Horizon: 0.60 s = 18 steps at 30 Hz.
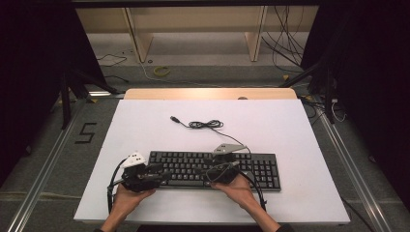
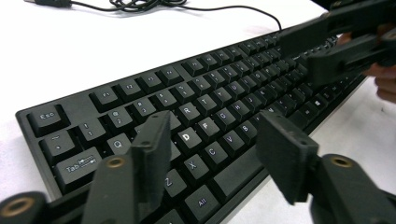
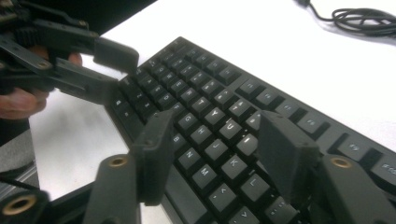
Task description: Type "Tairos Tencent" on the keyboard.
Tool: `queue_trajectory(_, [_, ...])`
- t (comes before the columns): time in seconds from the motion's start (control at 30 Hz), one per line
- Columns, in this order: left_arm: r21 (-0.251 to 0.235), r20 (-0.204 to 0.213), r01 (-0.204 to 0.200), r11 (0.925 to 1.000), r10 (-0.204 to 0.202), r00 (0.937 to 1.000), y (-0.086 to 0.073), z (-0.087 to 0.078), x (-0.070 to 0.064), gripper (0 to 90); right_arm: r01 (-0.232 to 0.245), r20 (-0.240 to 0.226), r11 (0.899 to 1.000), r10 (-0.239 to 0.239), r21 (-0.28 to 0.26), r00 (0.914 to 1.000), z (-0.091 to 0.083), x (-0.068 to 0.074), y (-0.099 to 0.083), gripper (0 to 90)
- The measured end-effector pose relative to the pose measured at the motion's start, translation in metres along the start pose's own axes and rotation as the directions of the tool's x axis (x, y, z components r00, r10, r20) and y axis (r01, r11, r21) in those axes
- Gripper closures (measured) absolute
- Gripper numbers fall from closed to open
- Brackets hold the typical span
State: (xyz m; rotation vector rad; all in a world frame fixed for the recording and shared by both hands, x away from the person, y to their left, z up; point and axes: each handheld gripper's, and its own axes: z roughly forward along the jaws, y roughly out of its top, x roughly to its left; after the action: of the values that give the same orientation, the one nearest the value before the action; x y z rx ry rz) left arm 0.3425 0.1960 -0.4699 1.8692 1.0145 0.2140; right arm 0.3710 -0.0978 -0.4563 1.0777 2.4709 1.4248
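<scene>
While wide open above the keyboard [image 1: 212,169], both grippers [image 1: 162,170] [image 1: 218,166] empty.

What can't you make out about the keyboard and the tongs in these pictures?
- Keyboard legends: too small in the high view.
- Its near-left keys: covered by the left tongs in the left gripper view.
- Its number pad end: cut off by the frame edge in the right gripper view, behind the right tongs.
- Cable plug type: too small.

A lab set up for recording. The white worktop [image 1: 145,125] stands between metal floor rails [image 1: 43,164], dark stands and black curtains. Loose cables [image 1: 285,43] trail across the floor behind.
</scene>
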Motion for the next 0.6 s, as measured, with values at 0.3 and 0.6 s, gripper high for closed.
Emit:
queue_trajectory(0.3, [0.037, 0.009, -0.034, 0.9987, 0.034, 0.9994, 0.001, 0.008, -0.003, 67.2, -0.014, -0.002, 0.999, 0.014, -0.032, 0.9999, -0.013, -0.003, -0.002, 40.5])
queue_trajectory(0.6, [0.067, 0.013, -0.066, 0.9956, 0.065, 0.9978, 0.002, 0.014, -0.006, 84.1, -0.011, -0.008, 0.999, 0.011, -0.043, 0.9999, -0.018, -0.003, -0.005, 36.9])
